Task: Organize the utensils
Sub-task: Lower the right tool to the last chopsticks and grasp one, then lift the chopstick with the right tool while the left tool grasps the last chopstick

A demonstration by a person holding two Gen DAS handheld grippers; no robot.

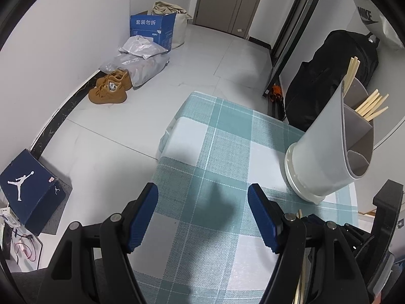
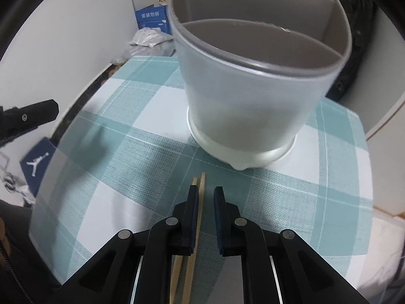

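A grey utensil holder with divided compartments stands on the checked tablecloth; several wooden chopsticks stick out of its far compartment. It fills the top of the right wrist view. Two wooden chopsticks lie on the cloth in front of the holder. My right gripper is low over them, jaws partly open; one chopstick lies between the fingers, the other under the left finger. My left gripper is open and empty above the cloth, left of the holder.
The table's far and left edges drop to a tiled floor with brown shoes, plastic bags, a blue carton and a Jordan shoe box. A black backpack stands behind the holder.
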